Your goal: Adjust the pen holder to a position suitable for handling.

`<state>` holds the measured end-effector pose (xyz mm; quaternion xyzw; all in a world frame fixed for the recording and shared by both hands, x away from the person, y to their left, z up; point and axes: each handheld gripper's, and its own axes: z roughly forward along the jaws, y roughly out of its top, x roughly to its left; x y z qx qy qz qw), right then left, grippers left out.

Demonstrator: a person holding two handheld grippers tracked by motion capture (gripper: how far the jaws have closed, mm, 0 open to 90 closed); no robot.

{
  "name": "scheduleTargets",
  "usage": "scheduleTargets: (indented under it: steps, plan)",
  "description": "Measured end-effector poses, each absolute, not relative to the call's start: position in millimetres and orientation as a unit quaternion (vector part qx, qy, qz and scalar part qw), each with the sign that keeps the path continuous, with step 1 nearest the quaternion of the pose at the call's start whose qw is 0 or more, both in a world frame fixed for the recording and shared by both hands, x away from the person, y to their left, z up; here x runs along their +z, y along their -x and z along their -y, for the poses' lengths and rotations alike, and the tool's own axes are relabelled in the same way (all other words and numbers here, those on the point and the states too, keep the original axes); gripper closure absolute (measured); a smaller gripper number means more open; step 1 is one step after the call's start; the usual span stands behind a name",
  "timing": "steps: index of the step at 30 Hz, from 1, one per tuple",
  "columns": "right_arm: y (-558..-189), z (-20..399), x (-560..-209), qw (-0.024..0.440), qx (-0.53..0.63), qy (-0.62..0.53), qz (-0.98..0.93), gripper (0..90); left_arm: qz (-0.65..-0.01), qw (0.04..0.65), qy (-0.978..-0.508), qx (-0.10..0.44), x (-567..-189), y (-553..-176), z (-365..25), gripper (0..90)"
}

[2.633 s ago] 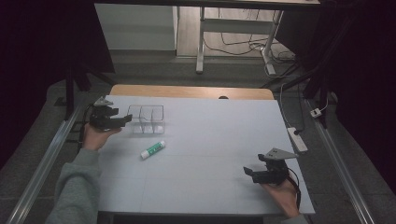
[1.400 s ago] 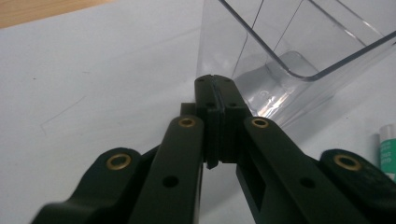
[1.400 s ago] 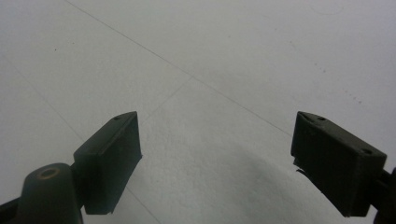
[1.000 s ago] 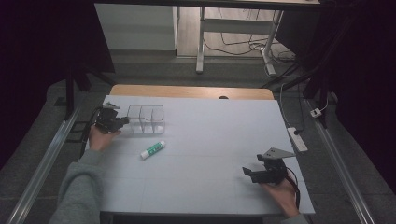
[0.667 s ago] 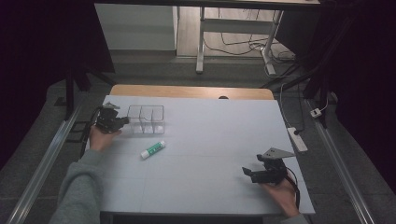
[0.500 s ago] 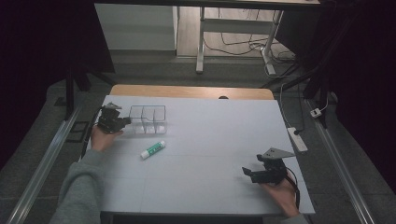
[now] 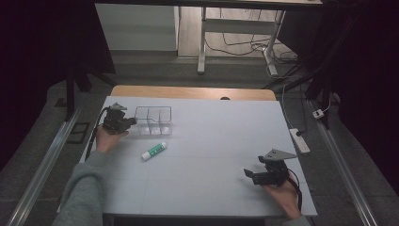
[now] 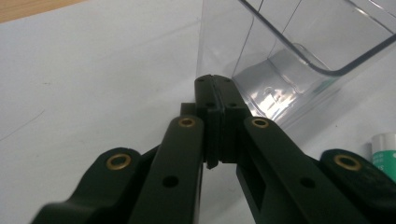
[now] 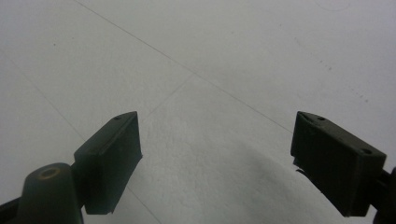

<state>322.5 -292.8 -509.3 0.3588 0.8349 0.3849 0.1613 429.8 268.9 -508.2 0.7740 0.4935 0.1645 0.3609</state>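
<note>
Jaws on the left gripper (image 8: 215, 100) are clamped flat against each other, matte black plastic with little brass rivets along the linkage, and nothing sits between the pads. Just off the closed tips, to their right in the left gripper view, is the rounded corner of the clear plastic organizer (image 8: 299, 60); it's so close I honestly can't tell if the tips touch the wall or hang just beside it. That box is glossy, see-through, with thin dividers splitting it into compartments, and it catches a bright glare near its base. Further out past the right finger there's the white cap end of a glue stick (image 8: 385, 154), a smooth cylinder with a green label, lying on its side on the table apart from the box. Over on the other side, the right gripper (image 9: 217, 158) has its chunky wedge-shaped pads spread wide with only the table (image 9: 210, 56) under them, a pale grey matte sheet with faint creases, well apart from the box and stick.
</note>
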Motion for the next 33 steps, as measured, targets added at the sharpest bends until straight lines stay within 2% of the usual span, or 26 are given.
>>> scheduleTargets:
  steps: [33]
  plan:
    - [-323, 292, -511, 0.159, 0.383, -0.359, -0.836, 15.8, -0.461, 0.366, -0.793, 0.158, -505, -441, -239, 88.7]
